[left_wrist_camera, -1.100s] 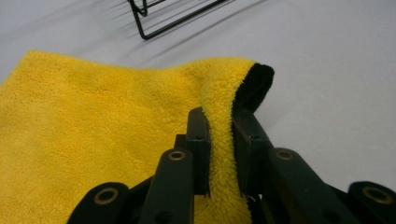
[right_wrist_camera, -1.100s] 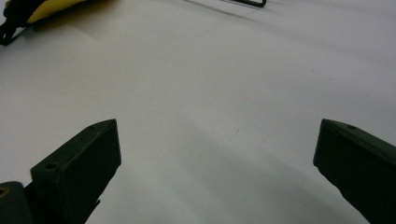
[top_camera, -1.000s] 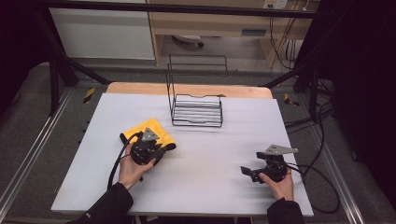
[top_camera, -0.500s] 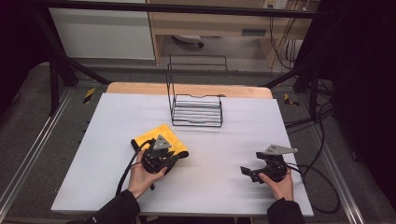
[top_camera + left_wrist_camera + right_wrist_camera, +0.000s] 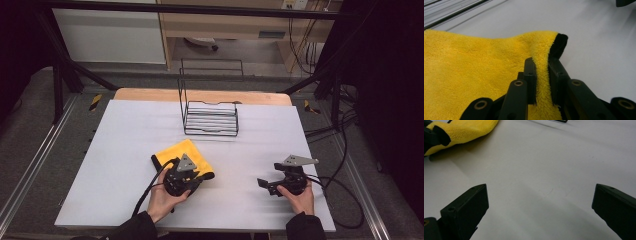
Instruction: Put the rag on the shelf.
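A yellow cloth [image 5: 176, 152] with a black hem lies folded on the white table [image 5: 125, 130], left of the middle. My left gripper [image 5: 200, 176] sits at the cloth's near right corner, shut on it. The left gripper view has the cloth [image 5: 474, 70] pinched as a ridge between the two black jaws, with the gripper [image 5: 542, 75] low over the table. My right gripper [image 5: 261, 184] rests near the table's front right, jaws wide open over bare table [image 5: 544, 170] and nothing between them. The cloth [image 5: 461, 131] lies far off at that view's upper left.
A black wire rack [image 5: 210, 117] stands at the back middle of the table, beyond the cloth. A wooden strip [image 5: 150, 94] runs along the table's far edge. Cables [image 5: 340, 195] trail off the right side.
My left hand has moved to the right along the table with the cloth corner in its jaws, and the cloth came with it. The right hand has stayed still.
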